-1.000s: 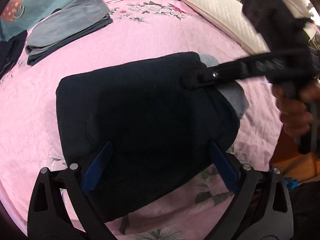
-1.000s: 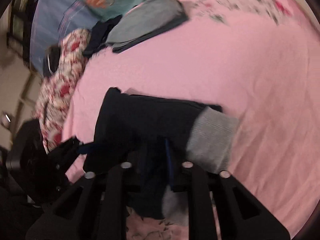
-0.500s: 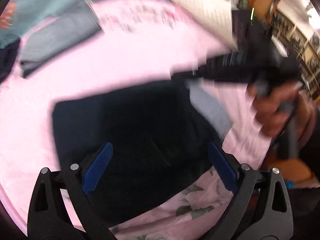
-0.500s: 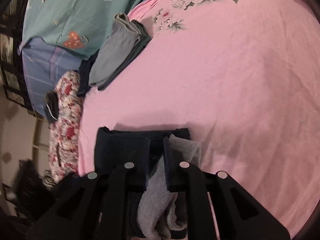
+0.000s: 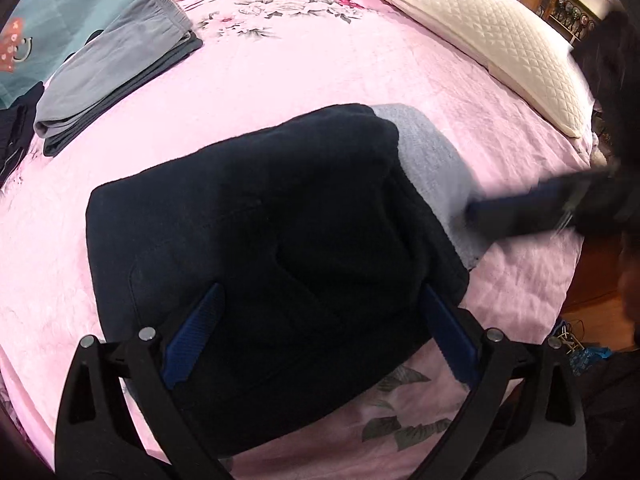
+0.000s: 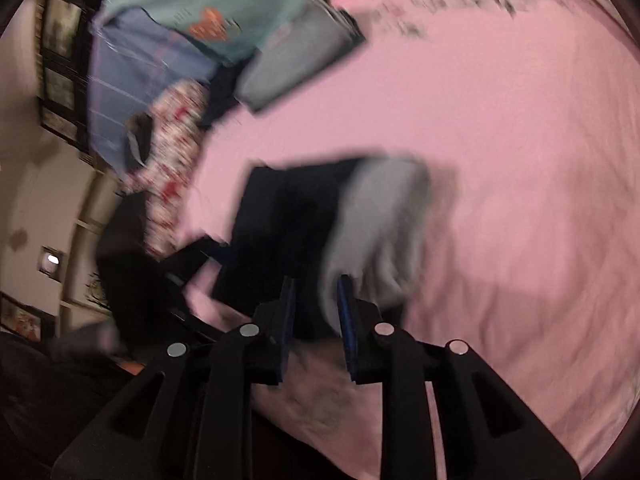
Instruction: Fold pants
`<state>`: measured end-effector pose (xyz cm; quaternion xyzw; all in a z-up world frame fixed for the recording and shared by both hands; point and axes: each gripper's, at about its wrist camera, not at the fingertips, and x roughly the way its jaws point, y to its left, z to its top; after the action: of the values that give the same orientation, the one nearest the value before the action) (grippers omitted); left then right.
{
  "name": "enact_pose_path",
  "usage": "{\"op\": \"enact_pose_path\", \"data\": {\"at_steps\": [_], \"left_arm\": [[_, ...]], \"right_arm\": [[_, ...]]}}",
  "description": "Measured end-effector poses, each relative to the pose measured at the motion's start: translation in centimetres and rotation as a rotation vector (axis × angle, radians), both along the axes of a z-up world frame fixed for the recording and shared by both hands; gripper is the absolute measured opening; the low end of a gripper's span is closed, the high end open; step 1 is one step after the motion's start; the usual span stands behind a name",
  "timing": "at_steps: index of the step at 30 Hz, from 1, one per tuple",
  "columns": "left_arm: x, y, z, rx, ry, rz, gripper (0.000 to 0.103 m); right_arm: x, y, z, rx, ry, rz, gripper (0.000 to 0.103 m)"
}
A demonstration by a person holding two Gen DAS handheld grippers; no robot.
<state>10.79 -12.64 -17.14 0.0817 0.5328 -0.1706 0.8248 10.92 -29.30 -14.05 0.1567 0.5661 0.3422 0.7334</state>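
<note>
— Fingers on the left gripper [image 5: 320,336]: how do they stand?
— Wide apart, hanging over the near part of the folded dark pants [image 5: 260,248], pressing on nothing.
— And the right gripper [image 6: 316,320]?
— Its fingers have just been opening; a narrow gap shows between the blue pads, with the pants' grey lining [image 6: 376,232] just beyond them, not pinched. That view is blurred.
— Where are the pants?
— Folded on the pink bedspread [image 5: 320,68], lining poking out at one end. A folded grey garment [image 5: 116,76] lies well apart, a cream pillow [image 5: 480,36] along the bed's edge.
</note>
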Motion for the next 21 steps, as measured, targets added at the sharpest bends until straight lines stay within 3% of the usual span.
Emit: {"op": "enact_pose_path", "data": {"at_steps": [2, 3, 4, 5, 8, 12, 13, 14, 21], "left_arm": [[-0.3, -0.2, -0.1, 0.011, 0.000, 0.008, 0.100], [-0.3, -0.3, 0.0, 0.014, -0.004, 0.016, 0.100], [-0.2, -0.3, 0.0, 0.011, -0.003, 0.024, 0.100], [-0.1, -0.2, -0.1, 0.010, 0.002, 0.032, 0.100], [-0.3, 0.0, 0.7, 0.015, -0.001, 0.047, 0.100], [-0.9, 1.7, 3.7, -0.010, -0.059, 0.107, 0.100], [-1.0, 2.8, 4.9, -0.018, -0.086, 0.139, 0.100], [-1.0, 3.7, 5.6, -0.020, -0.099, 0.168, 0.100], [-0.3, 11.3, 7.3, 0.020, -0.106, 0.427, 0.100]], "right_arm": [[-1.2, -0.4, -1.0, -0.051, -0.048, 0.011, 0.021], [-1.5, -0.7, -1.2, -0.075, -0.051, 0.008, 0.028], [-1.6, -0.9, -1.9, -0.163, -0.021, 0.003, 0.035], [-1.7, -1.3, -2.2, -0.167, -0.023, -0.001, 0.032], [-2.3, -2.8, -1.9, -0.135, 0.009, -0.016, 0.034], [-1.7, -4.2, 0.3, -0.028, -0.052, -0.080, 0.040], [-1.4, -4.4, 0.6, -0.007, -0.059, -0.101, 0.042], [-0.8, -4.4, 0.9, 0.022, -0.065, -0.125, 0.053], [1.8, -1.9, 1.0, 0.031, -0.077, -0.168, 0.054]]}}
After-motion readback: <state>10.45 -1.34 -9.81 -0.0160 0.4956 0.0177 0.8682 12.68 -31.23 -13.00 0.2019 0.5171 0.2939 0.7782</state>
